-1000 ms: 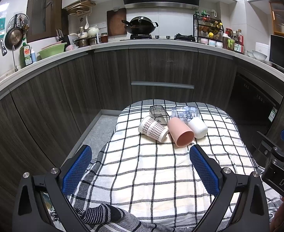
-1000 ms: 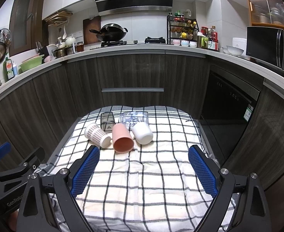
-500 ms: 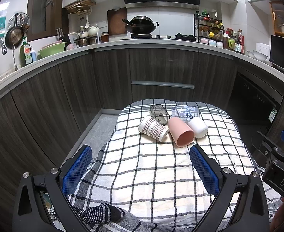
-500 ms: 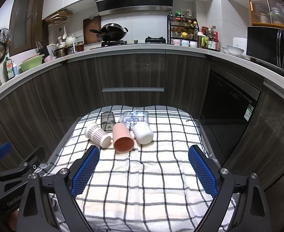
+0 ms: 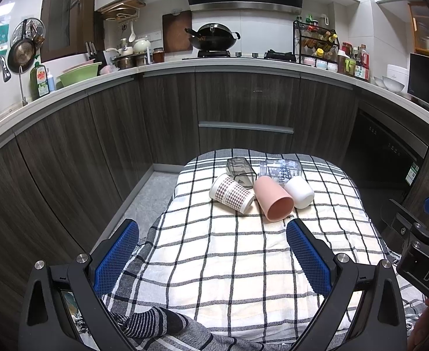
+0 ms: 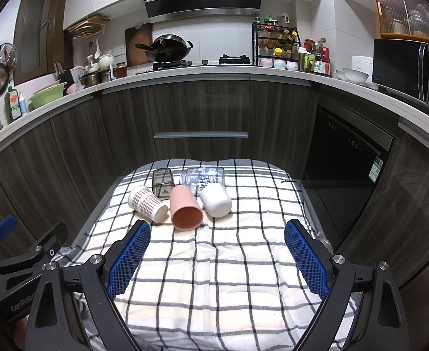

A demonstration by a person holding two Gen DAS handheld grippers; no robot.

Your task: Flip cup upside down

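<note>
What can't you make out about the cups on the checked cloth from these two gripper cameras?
- Clear printed cup: in both views the pink cup and white cup cover its near end, and its print is too small to read.
- Dark clear cup: right view, whether it touches the dotted cup is unclear.
- White cup: which end faces the cameras is unclear in both views.
- Checked cloth: near edge cut off behind both open grippers.
</note>
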